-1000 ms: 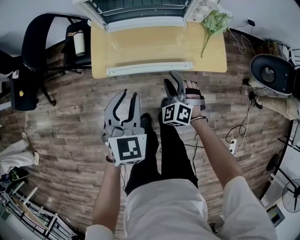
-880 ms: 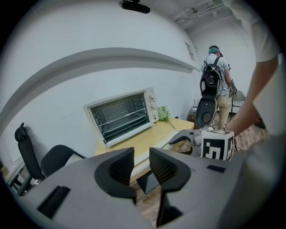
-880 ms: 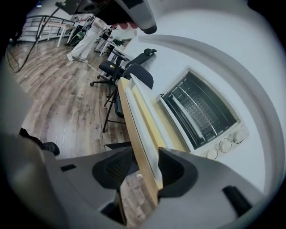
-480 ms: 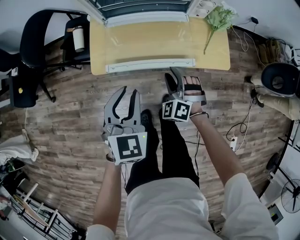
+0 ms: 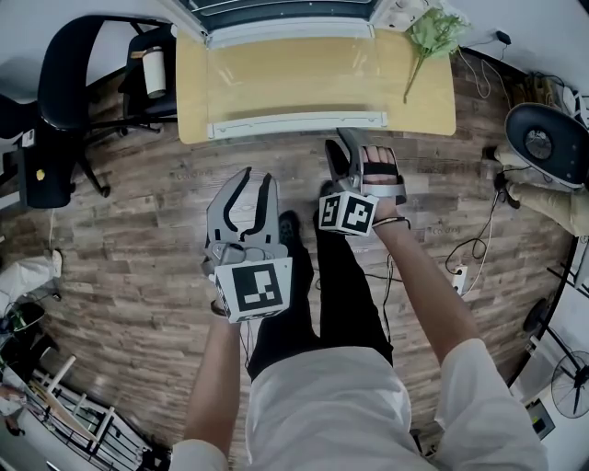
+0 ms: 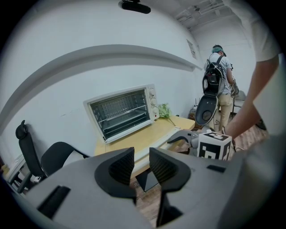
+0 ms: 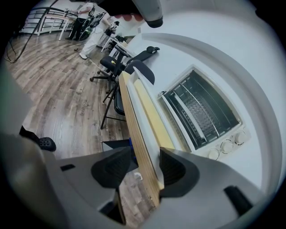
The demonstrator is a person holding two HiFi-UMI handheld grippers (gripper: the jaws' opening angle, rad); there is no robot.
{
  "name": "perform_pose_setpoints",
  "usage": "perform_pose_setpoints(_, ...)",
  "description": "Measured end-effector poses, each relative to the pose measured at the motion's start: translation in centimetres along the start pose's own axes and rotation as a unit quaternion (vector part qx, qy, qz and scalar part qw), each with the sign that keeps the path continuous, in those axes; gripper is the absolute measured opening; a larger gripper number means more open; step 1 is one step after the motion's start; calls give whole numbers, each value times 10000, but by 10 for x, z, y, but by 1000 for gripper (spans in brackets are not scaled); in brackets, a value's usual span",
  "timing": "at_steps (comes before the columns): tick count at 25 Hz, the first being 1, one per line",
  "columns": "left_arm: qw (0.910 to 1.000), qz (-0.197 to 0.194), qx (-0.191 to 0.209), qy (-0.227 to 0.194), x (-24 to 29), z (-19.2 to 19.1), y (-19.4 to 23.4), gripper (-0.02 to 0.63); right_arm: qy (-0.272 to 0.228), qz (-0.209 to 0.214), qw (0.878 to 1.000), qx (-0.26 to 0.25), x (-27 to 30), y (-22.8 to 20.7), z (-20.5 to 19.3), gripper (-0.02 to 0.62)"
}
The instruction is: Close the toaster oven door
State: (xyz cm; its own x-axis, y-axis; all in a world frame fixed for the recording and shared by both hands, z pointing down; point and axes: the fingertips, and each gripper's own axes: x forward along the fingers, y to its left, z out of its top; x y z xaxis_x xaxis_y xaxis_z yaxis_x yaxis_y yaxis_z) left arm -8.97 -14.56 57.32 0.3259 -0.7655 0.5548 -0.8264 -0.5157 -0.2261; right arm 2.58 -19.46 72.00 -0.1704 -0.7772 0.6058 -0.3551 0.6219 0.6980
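The white toaster oven (image 5: 285, 11) stands at the back of a yellow wooden table (image 5: 423, 101). Its glass door (image 5: 294, 74) lies open and flat, with the white handle bar (image 5: 294, 123) along the near edge. The open oven (image 6: 121, 115) shows its wire racks, as does the oven (image 7: 203, 112) in the right gripper view. My right gripper (image 5: 346, 156) hovers just short of the handle, its jaws opening with nothing pressed between them. My left gripper (image 5: 255, 189) hangs lower and to the left over the floor, open and empty.
Black office chairs (image 5: 69, 92) stand left of the table, one bearing a white roll (image 5: 155, 81). A green sprig (image 5: 428, 37) lies on the table's right end. A round fan (image 5: 541, 138) and cables (image 5: 469, 248) sit to the right. A person (image 6: 218, 76) stands in the background.
Both grippers stay almost where they were. The right one has edged slightly toward the handle bar, and the view has drifted a little.
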Motion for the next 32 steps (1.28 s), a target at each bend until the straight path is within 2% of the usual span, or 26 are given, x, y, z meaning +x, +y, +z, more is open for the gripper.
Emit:
perform_pose_setpoints(9,10000,73,-2,-43,-3,8,-1,87,-138,-170,9997,109,-13,-18,7,183)
perform_pose_setpoints(27,9998,115,-2,-145,-11,16,6,87,-151,-417,9988,185,-20,-42,19,103)
perform_pose_setpoints(32,9998,124,-13,-159,-11,17,7,87,-119,-382,9991,145,-20,-42,18,100)
